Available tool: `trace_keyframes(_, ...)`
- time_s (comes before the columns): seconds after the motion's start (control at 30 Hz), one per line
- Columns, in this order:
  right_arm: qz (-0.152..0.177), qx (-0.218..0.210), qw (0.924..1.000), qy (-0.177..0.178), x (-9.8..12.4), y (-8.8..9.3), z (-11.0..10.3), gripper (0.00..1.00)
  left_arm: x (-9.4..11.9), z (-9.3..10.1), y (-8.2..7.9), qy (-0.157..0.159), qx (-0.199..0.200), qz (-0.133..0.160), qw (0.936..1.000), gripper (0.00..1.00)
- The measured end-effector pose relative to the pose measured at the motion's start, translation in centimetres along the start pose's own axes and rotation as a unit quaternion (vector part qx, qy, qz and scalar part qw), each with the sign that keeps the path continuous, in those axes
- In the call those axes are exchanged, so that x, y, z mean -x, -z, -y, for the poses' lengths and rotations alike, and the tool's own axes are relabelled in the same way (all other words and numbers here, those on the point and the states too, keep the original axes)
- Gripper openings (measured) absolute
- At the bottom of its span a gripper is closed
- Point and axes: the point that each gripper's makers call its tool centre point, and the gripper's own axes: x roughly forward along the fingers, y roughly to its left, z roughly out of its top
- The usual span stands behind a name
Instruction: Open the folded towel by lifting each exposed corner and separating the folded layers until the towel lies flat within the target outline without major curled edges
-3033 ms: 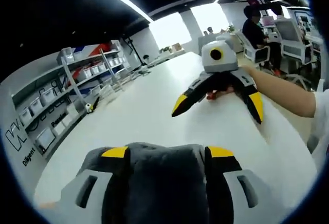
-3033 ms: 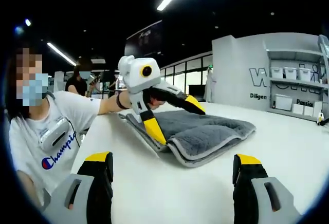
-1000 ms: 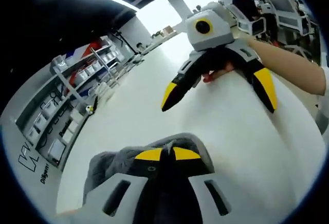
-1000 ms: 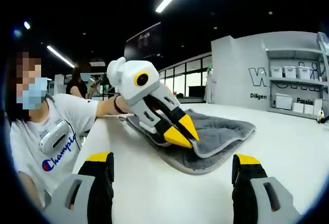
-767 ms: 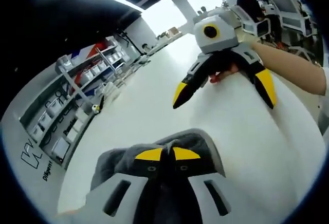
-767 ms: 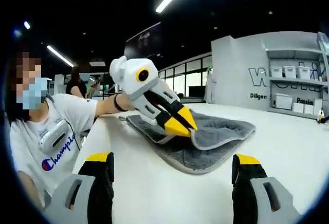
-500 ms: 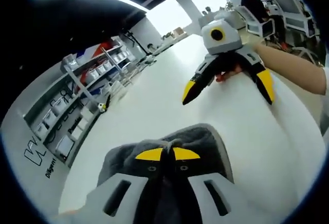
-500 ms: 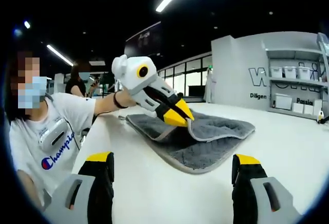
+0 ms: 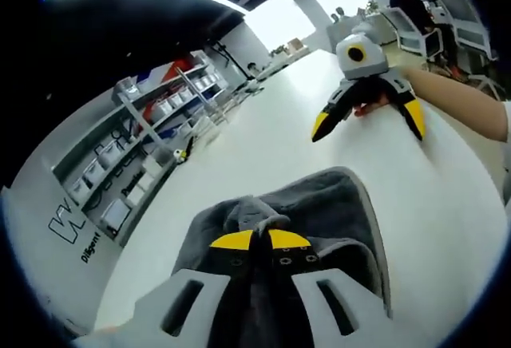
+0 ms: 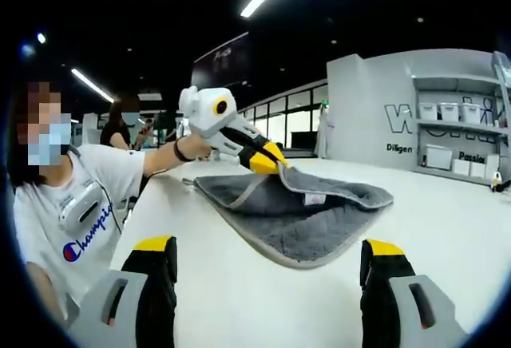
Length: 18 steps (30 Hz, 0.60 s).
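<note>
Towel: grey, on the white table, top layer peeled up at one corner, not yet flat.
Left gripper: your jaws are clamped on that corner (a small label shows underneath).
Right gripper: jaws spread, holding nothing, resting near the towel.
Advice: carry the corner low and across; pin the lower layer if it drags.

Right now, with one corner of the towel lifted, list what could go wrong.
1. The left gripper is shut on a small pinch at the corner of the towel; the layer could slip free and fall back folded.
2. The right gripper rests open on the table, off the cloth, so pulling may drag the whole towel instead of unfolding it.
</note>
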Motion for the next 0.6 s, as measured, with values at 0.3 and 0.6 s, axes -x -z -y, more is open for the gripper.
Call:
trace_keyframes(0.3, -0.003, 0.001, 1.0, 0.004, 0.0, 0.2, 0.0, 0.98, 2.0, -2.9, 1.5, -0.025, 0.013, -0.011, 0.9995, 0.04)
trace_keyframes(0.6, -0.009, 0.004, 0.9999, 0.005, 0.4, 0.2, 0.5, 0.98, 3.8, -5.1, 3.6, -0.044, 0.024, -0.023, 0.9984, 0.04)
